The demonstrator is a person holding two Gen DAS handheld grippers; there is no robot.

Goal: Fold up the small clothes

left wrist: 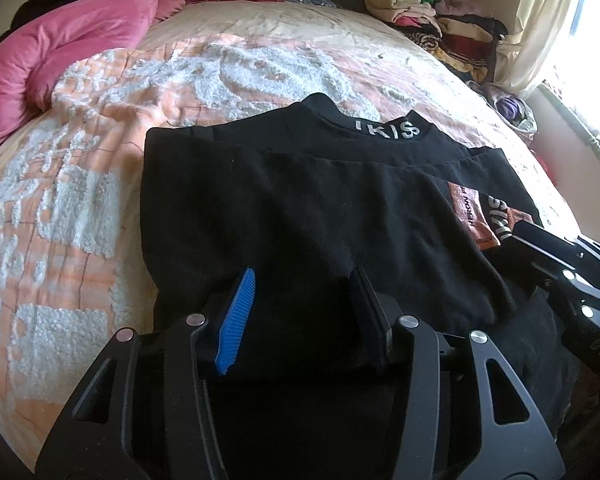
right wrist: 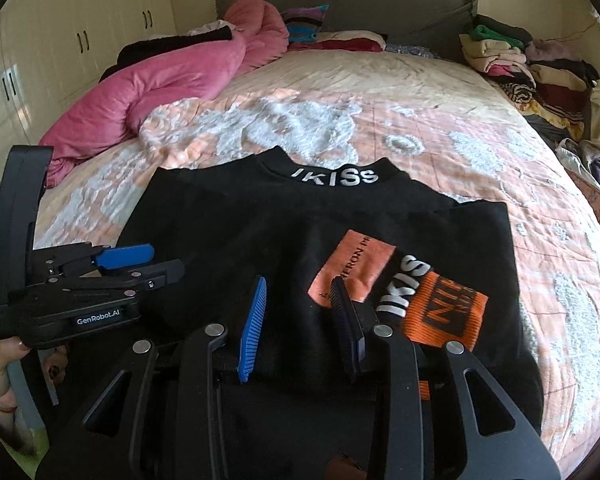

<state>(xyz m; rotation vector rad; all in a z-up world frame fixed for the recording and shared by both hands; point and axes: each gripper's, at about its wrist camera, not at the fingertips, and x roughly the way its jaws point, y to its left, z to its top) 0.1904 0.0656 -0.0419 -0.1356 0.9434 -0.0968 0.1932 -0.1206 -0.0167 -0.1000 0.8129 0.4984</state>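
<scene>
A black shirt [left wrist: 300, 200] [right wrist: 260, 232] lies flat on the peach and white bedspread [left wrist: 220, 72], its lettered collar at the far end. An orange patch [right wrist: 356, 264] and a sleeve with an orange cuff [right wrist: 444, 312] lie folded across its right part. My left gripper [left wrist: 304, 274] [right wrist: 167, 260] is at the shirt's near left hem. Black cloth lies between its jaws, but the ribbed blue pad's face shows bare. My right gripper [right wrist: 299, 281] [left wrist: 520, 230] straddles the near hem just left of the patch, jaws apart, with cloth lying between them.
A rolled pink quilt [right wrist: 160, 80] lies along the bed's left side. Stacks of folded clothes [right wrist: 520, 64] fill the far right corner. A cream wardrobe [right wrist: 60, 32] stands to the left and a curtained window [left wrist: 540, 20] to the right. A hand [right wrist: 0, 364] holds the left gripper.
</scene>
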